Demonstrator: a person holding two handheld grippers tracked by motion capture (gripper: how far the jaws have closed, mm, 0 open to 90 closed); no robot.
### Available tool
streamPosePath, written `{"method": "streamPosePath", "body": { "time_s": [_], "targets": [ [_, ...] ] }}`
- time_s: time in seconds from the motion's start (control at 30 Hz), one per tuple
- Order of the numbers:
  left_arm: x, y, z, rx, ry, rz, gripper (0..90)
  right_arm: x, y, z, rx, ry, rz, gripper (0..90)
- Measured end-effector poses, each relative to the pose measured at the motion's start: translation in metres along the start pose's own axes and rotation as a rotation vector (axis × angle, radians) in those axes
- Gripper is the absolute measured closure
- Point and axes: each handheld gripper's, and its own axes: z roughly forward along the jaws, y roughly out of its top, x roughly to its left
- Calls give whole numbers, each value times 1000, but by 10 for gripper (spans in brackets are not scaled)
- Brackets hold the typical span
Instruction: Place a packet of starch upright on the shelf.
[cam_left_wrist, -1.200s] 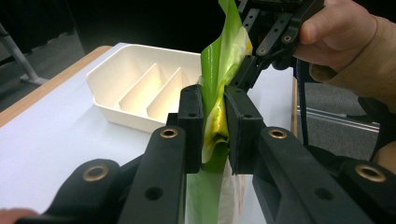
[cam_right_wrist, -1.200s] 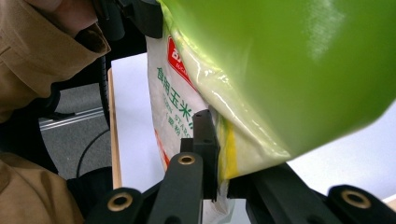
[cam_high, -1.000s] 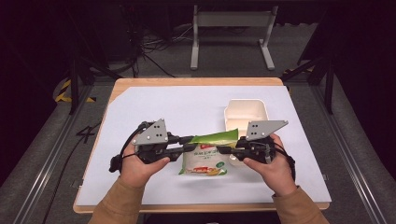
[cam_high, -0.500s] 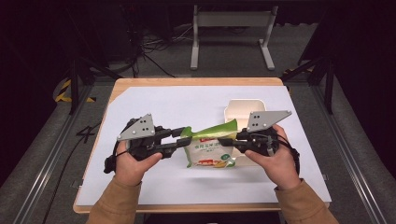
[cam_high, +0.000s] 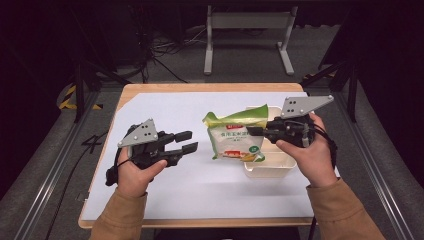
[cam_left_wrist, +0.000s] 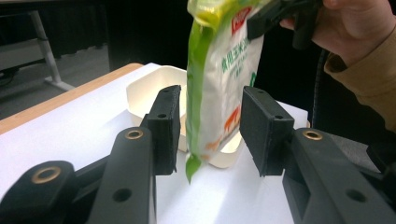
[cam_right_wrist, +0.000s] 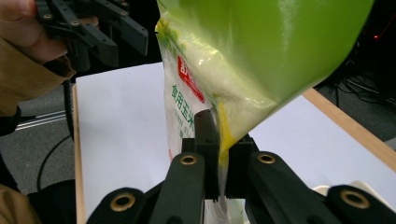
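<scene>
Right gripper lifts bag; left gripper empty.

green-white bag, red logo patch, green Chinese print 食用玉米, rest unreadable

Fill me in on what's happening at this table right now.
A person works with a handheld gripper in each hand. The right gripper is shut on a green and white food bag and holds it up, hanging beside and partly over a cream plastic container on the white table top. The left gripper is open and apart from the bag, to its left; in the left gripper view the bag hangs beyond its spread jaws, not pinched.
</scene>
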Motion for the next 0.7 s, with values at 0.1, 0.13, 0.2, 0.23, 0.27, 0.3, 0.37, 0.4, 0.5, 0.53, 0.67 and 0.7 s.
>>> {"method": "streamPosePath", "body": {
  "time_s": [0.1,0.13,0.2,0.23,0.27,0.3,0.37,0.4,0.5,0.53,0.67,0.7],
  "targets": [
    [1,-1,0,4,8,-11,559,-7,4,-3,5,-18,2,865],
    [2,-1,0,10,15,-5,553,-9,5,-4,4,-23,2,865],
    [3,-2,0,14,22,-11,534,-15,6,-7,2,-38,6,865],
    [3,-3,0,15,24,-17,532,-18,7,-8,1,-48,8,865],
    [4,-3,-1,18,28,-12,529,-20,7,-9,0,-52,11,864],
    [4,-3,-1,18,28,-12,525,-20,7,-9,0,-52,11,864],
    [5,-4,-1,24,36,-20,525,-26,7,-12,-5,-75,14,864],
    [6,-5,-1,27,37,-20,524,-29,6,-14,-9,-85,14,864],
    [6,-5,-1,32,39,-27,523,-35,6,-17,-9,-109,12,864],
    [7,-6,-2,31,42,-26,523,-38,6,-18,-10,-117,10,865],
    [8,-7,-3,31,49,-30,522,-45,4,-22,-13,-143,5,865],
    [8,-7,-4,30,51,-32,522,-49,2,-23,-22,-154,4,864]
  ]
}}
